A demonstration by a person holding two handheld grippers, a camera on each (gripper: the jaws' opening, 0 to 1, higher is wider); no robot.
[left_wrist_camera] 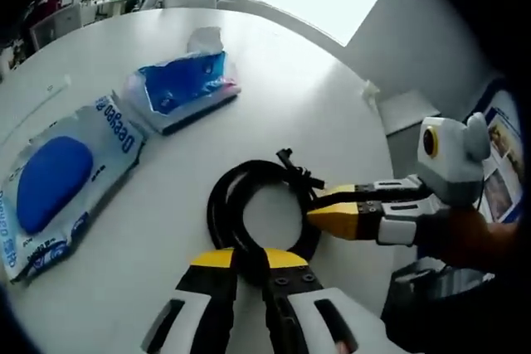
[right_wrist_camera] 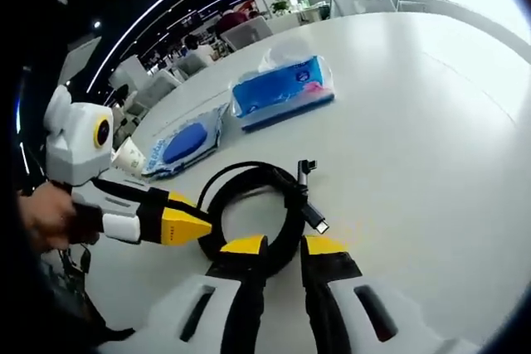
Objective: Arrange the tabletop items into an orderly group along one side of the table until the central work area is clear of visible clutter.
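Beyond the table
I see office chairs (right_wrist_camera: 249,32) and, I think, seated people (right_wrist_camera: 228,18) far back.

Coiled black cable (left_wrist_camera: 264,205), two blue packs (left_wrist_camera: 184,89) (left_wrist_camera: 62,180)

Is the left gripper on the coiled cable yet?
Touching. In the left gripper view, the left gripper has its yellow-tipped jaws on either side of the coiled black cable, gripping its near loop.

One coiled black cable (left_wrist_camera: 249,205), one blue tissue pack (left_wrist_camera: 187,84), one wet-wipes pouch (left_wrist_camera: 62,180), two hand-held grippers, left (left_wrist_camera: 251,261), right (right_wrist_camera: 280,246)
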